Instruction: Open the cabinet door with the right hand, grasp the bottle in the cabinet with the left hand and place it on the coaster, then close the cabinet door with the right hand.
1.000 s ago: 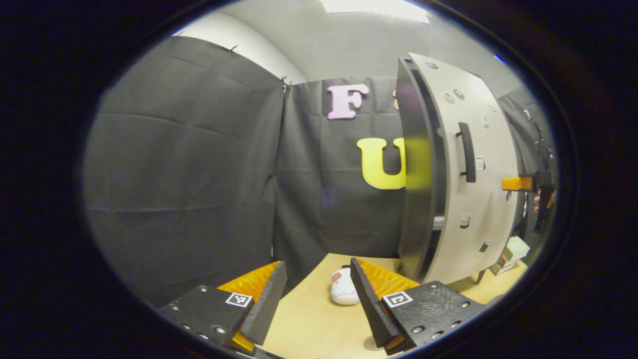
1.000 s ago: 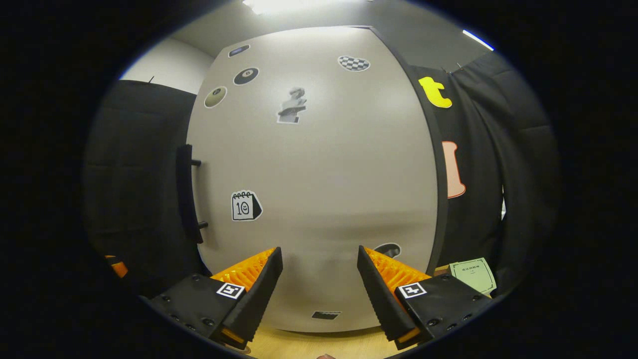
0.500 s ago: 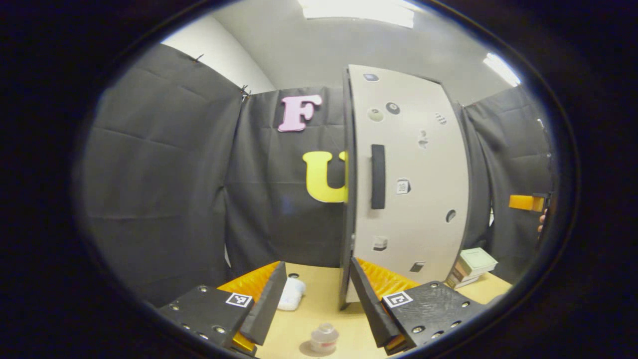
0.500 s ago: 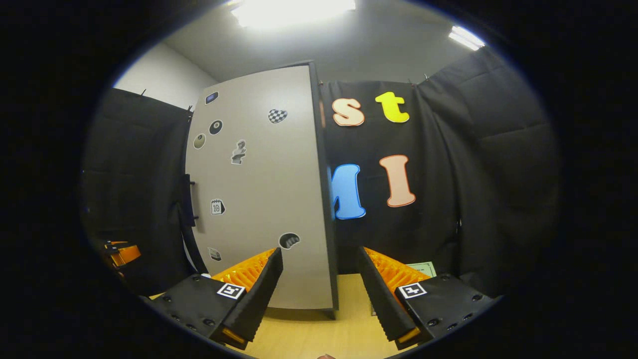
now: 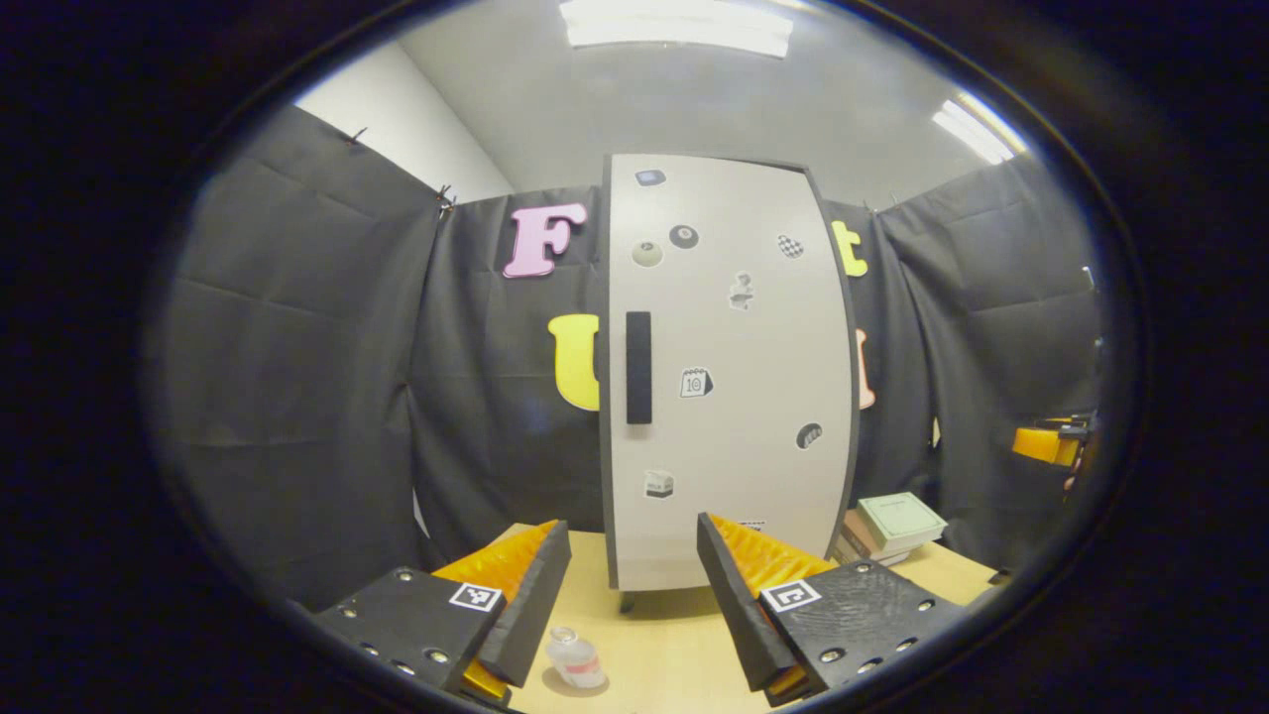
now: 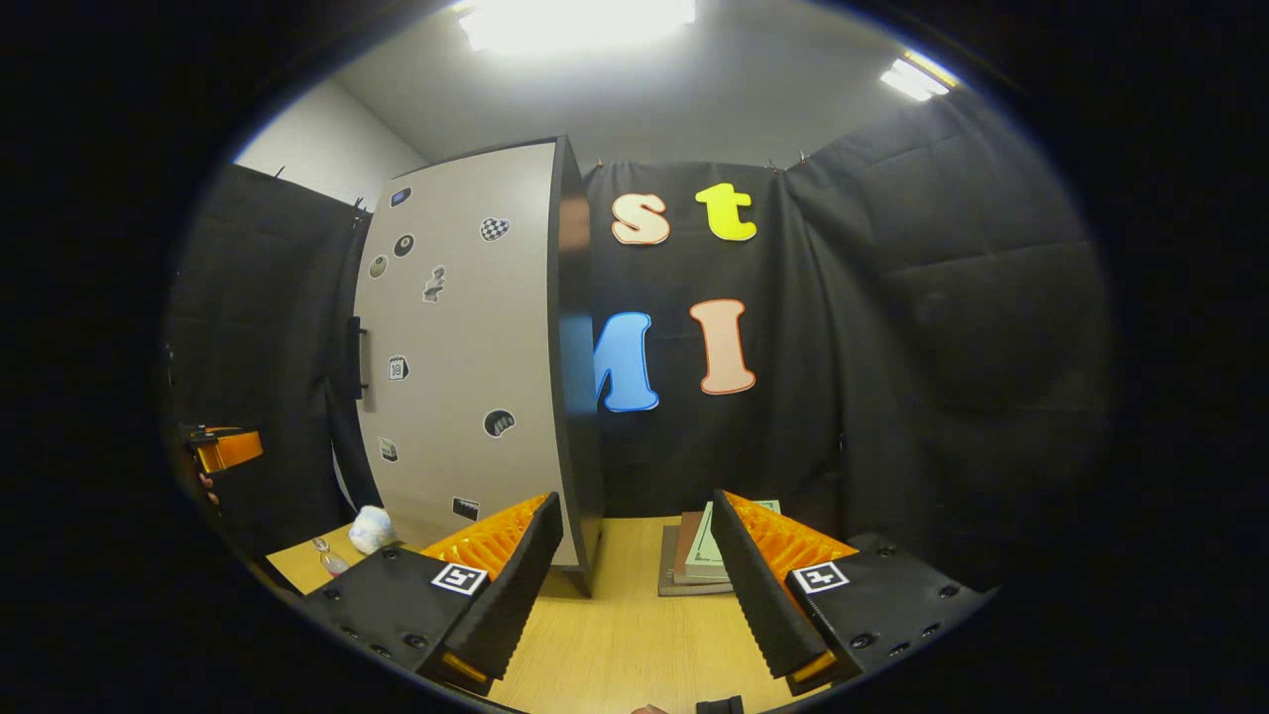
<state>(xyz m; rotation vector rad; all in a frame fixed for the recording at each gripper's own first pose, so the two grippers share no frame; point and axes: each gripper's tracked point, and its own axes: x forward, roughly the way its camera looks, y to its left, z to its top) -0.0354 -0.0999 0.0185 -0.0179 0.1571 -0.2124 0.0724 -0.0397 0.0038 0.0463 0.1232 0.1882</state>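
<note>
The tall cabinet (image 5: 729, 377) stands on the table with its grey door flush and shut, the black handle (image 5: 638, 367) on the door's left edge. A small clear bottle (image 5: 575, 659) stands upright on the table in front of the cabinet, just below my left gripper (image 5: 634, 555), which is open and holds nothing. A dark patch lies under the bottle; I cannot tell whether it is the coaster. In the right gripper view my right gripper (image 6: 634, 540) is open, off the cabinet (image 6: 466, 357) to its right side. The bottle (image 6: 330, 560) appears small at lower left.
A stack of books (image 5: 892, 521) lies right of the cabinet, also seen as books (image 6: 694, 555) between my right fingers. A white crumpled object (image 6: 373, 529) sits on the wooden table (image 6: 615, 645) near the bottle. Black cloth walls close in the booth.
The door went from ajar to fully shut. Both grippers drew back from the cabinet, the right one swinging off to its right side. The bottle came into view on the table.
</note>
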